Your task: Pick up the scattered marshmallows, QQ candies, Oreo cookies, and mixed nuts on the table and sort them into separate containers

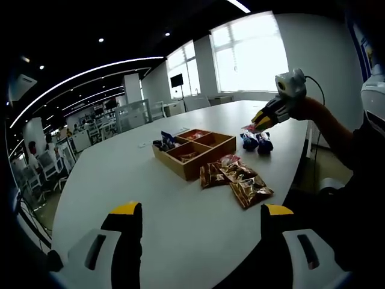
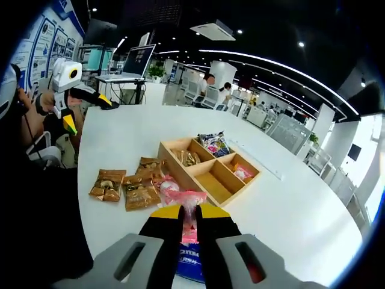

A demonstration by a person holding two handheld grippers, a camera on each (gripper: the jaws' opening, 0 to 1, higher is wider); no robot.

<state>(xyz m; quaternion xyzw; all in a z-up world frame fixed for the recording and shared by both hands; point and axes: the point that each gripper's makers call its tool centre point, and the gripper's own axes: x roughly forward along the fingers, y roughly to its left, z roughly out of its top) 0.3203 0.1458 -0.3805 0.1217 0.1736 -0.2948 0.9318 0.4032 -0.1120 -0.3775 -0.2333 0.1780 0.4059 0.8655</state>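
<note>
A wooden four-compartment tray [image 2: 212,194] stands mid-table; it holds blue packets [image 2: 213,143], a brown nut packet [image 2: 189,158] and a pink packet [image 2: 242,173]. My right gripper [image 2: 187,218] is shut on a pink candy packet [image 2: 187,201], held above the table near the tray; from the left gripper view that gripper [image 1: 263,121] hangs with the pink packet [image 1: 249,127] over two blue packets [image 1: 256,142]. Brown nut packets [image 1: 237,180] and another pink packet [image 2: 166,186] lie beside the tray [image 1: 207,162]. My left gripper [image 1: 198,214] is open, low over the table's near side.
The long white table [image 1: 120,180] has bare room around the tray. A blue packet [image 2: 189,266] lies under my right jaws. A person's arm [image 1: 328,123] holds the right gripper. Office desks, chairs and people stand far behind.
</note>
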